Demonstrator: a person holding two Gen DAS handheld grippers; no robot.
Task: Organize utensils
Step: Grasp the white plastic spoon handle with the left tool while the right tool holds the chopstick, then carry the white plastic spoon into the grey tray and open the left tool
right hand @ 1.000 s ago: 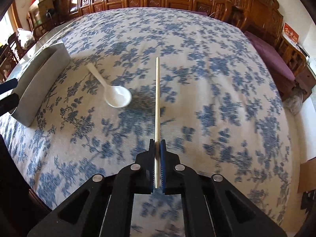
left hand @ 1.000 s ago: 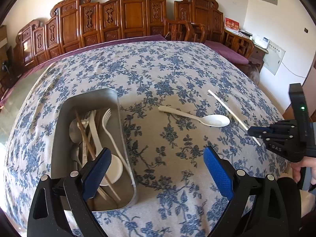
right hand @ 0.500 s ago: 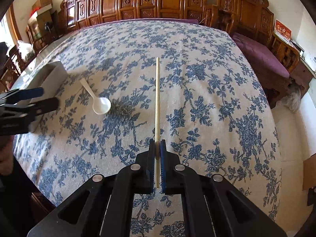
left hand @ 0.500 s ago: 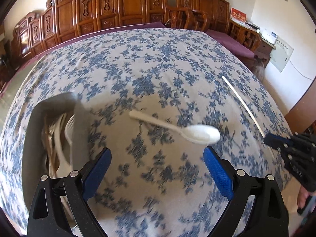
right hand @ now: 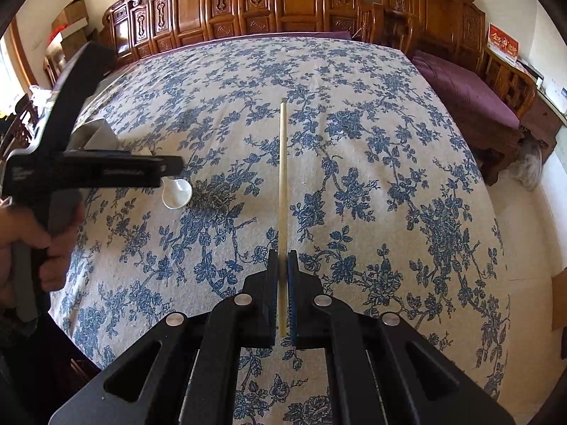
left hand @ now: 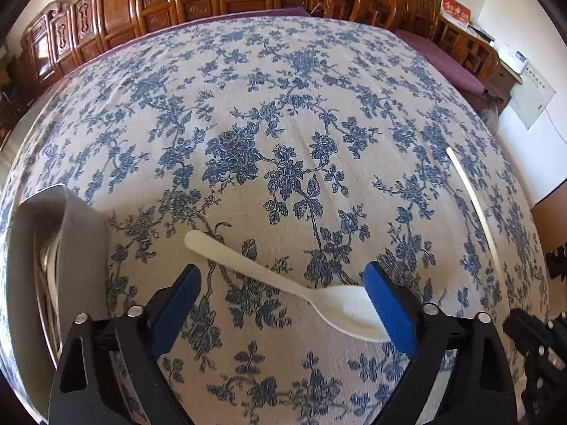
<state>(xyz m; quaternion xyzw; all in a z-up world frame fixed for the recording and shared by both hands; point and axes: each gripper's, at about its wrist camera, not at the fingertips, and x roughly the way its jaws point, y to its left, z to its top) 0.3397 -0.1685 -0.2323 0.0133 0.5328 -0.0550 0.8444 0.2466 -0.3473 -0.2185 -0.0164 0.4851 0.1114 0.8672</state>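
Observation:
A white plastic spoon (left hand: 262, 276) lies on the floral tablecloth (left hand: 283, 124). My left gripper (left hand: 281, 276) hangs low over it, its jaws closing with the spoon between the blue pads (left hand: 389, 311). The pads do not press on the spoon. The right pad hides part of the bowl. From the right wrist view, the spoon's bowl (right hand: 177, 194) shows just under the left gripper (right hand: 170, 168). My right gripper (right hand: 282, 256) is shut on a pale chopstick (right hand: 282, 177) that points away over the cloth. The chopstick (left hand: 471, 191) also shows at the right of the left wrist view.
A metal tray (left hand: 81, 248) with several utensils stands left of the spoon, and its corner (right hand: 97, 134) shows behind the left gripper. A hand (right hand: 35, 241) holds that gripper's handle. Carved wooden chairs (right hand: 294, 3) line the far side; a purple-cushioned bench (right hand: 471, 99) stands at the right.
My left gripper has moved right from above the tray and sunk until the spoon lies between its jaws. The right gripper keeps its hold on the chopstick and has shifted only slightly.

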